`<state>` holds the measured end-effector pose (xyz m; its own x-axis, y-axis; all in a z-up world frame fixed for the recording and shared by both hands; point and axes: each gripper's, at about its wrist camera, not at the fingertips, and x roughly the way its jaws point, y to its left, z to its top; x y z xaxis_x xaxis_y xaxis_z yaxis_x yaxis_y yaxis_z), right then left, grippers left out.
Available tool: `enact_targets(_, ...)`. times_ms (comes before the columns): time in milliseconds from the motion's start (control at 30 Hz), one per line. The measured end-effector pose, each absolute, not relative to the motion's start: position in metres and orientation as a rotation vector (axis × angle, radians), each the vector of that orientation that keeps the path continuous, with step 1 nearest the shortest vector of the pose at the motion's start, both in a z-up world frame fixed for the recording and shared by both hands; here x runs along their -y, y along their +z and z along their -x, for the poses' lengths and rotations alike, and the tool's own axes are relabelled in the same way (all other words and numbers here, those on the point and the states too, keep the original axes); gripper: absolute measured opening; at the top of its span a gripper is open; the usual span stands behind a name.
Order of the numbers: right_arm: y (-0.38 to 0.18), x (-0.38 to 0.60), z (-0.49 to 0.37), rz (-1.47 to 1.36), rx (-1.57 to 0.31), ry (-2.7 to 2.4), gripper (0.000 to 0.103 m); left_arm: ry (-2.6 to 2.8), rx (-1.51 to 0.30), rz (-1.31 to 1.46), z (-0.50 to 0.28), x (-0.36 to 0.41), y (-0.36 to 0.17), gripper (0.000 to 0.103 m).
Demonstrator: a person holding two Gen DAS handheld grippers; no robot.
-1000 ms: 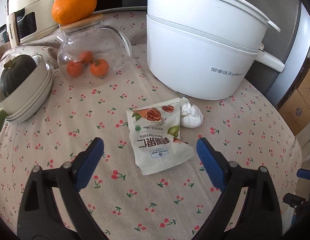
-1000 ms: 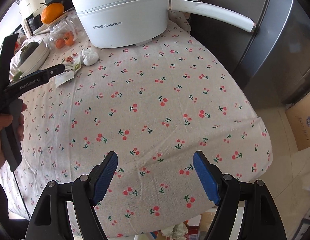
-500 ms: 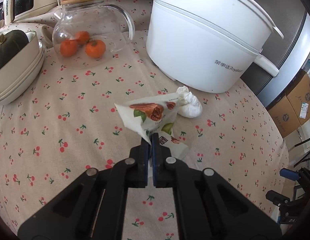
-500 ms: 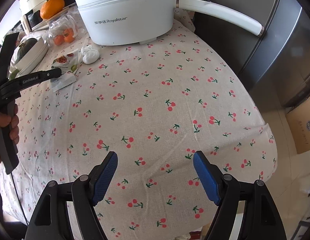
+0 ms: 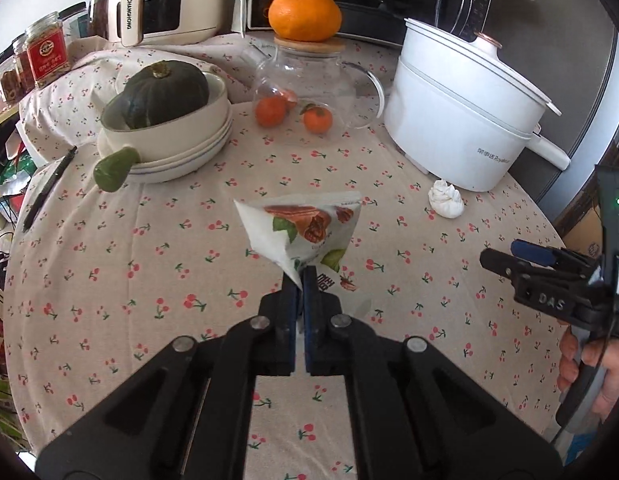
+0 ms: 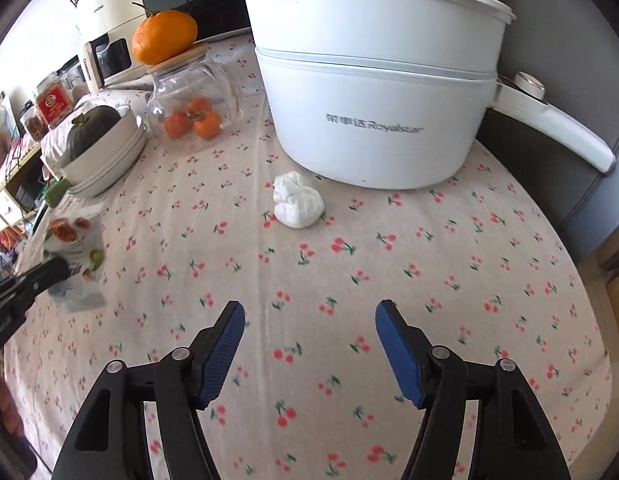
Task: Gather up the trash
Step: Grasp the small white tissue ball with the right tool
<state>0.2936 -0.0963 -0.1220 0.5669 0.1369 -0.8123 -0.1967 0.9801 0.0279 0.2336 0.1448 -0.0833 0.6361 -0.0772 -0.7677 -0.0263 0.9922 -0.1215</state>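
Left gripper (image 5: 300, 280) clamped on snack packet (image 5: 305, 232). Right gripper (image 6: 309, 320) jaws apart, just closing, empty: I'd straddle tissue wad (image 6: 297, 200) first.

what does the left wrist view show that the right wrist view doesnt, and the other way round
Only the left wrist view shows the black pen lying on the cloth and the left gripper from behind, shut on a corner of the snack packet.

Only the right wrist view shows the right gripper head-on, jaws apart with nothing between them, having just narrowed, and the pot's whole handle.

Both show the crumpled tissue, the white pot, the glass jar with an orange on its lid, and the squash in stacked bowls.
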Motion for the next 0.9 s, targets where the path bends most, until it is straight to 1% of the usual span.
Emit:
enact_targets(133,-0.143,0.067,-0.337,0.089,-0.934,0.170,0.051,0.007,-0.885,0.118,-0.231,-0.162,-0.089,0.003)
enact_targets(367,-0.157,0.055,-0.373,0.111,-0.902,0.110,0.048,0.034,-0.909,0.158,-0.235,-0.181,-0.099,0.003)
enact_targets(400,-0.157,0.053,-0.375,0.116,-0.897,0.108,0.043,0.036,-0.910,0.163,-0.235,-0.182,-0.100,0.003)
enact_targets(433,-0.156,0.052,-0.377,0.120,-0.895,0.114,0.033,0.037,-0.910,0.165,-0.236,-0.183,-0.100,0.003)
enact_targets(600,-0.156,0.042,-0.379,0.175,-0.883,0.103,0.028,0.040,-0.905,0.150,-0.233,-0.179,-0.098,0.003)
enact_targets(833,-0.140,0.040,-0.352,0.198,-0.874,0.124,0.027,0.036,-0.877,0.164,-0.222,-0.174,-0.083,0.003)
enact_targets(900,-0.126,0.047,-0.334,0.208,-0.871,0.145,0.027,0.036,-0.862,0.168,-0.216,-0.171,-0.076,0.003)
